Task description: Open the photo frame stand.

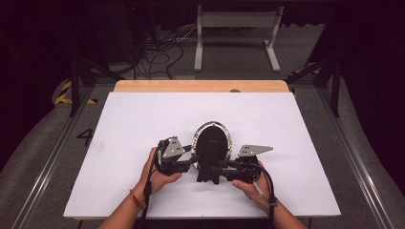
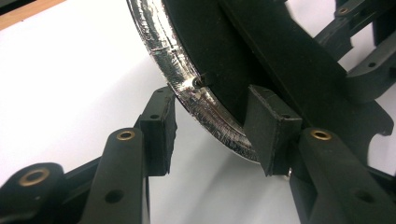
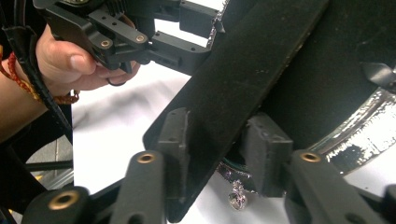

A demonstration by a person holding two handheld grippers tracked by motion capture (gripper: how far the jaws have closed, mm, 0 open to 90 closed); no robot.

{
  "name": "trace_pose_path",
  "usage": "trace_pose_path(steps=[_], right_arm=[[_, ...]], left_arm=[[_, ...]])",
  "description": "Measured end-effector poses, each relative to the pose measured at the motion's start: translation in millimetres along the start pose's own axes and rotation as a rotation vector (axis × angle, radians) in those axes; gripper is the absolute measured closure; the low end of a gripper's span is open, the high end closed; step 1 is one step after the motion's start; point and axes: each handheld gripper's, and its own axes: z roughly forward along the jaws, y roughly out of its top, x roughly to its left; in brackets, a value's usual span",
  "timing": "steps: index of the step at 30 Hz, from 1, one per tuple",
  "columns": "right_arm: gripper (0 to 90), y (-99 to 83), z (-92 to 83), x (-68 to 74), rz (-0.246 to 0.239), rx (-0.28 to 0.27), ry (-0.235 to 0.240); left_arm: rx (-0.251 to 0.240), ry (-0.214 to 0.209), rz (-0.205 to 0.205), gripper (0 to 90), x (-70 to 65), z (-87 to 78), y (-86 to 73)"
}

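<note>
The oval frame (image 1: 212, 143), black-backed with a crinkled silver rim, lies face down near the middle of the white table (image 1: 143, 124), and we have a gripper at each side of its near end; our right gripper (image 3: 217, 140) has its jaws partly closed around the frame's black stand flap (image 3: 243, 79), one pad flat against the flap's face and the other just behind it, so we judge it gripped, probably to swing the flap out as a prop; a small metal clasp (image 3: 237, 199) hangs below the pads. Our left gripper (image 2: 215, 135) straddles the silver rim (image 2: 177, 70); its jaws stand half open, the right pad (image 2: 273, 133) against the black back and the left pad (image 2: 161, 135) apart from the rim, so it seems to steady the frame rather than clamp it. Holding both sides likely keeps the frame from sliding while the flap is worked; beyond the white sheet the table's wooden edge (image 1: 200, 86) shows, then a floor strewn with cables (image 1: 157, 57).
</note>
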Motion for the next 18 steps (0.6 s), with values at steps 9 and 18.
trace_pose_path(steps=[9,18], right_arm=[[73.6,-1.8,0.5,2.6,-0.024,0.015,-0.017],[73.7,-1.2,0.3,5.0,-0.049,0.017,-0.019]], left_arm=[[0.021,-0.004,0.055,62.2,-2.9,-5.8,-2.8],[0.014,-0.052,0.012,46.2,4.0,0.9,-4.3]])
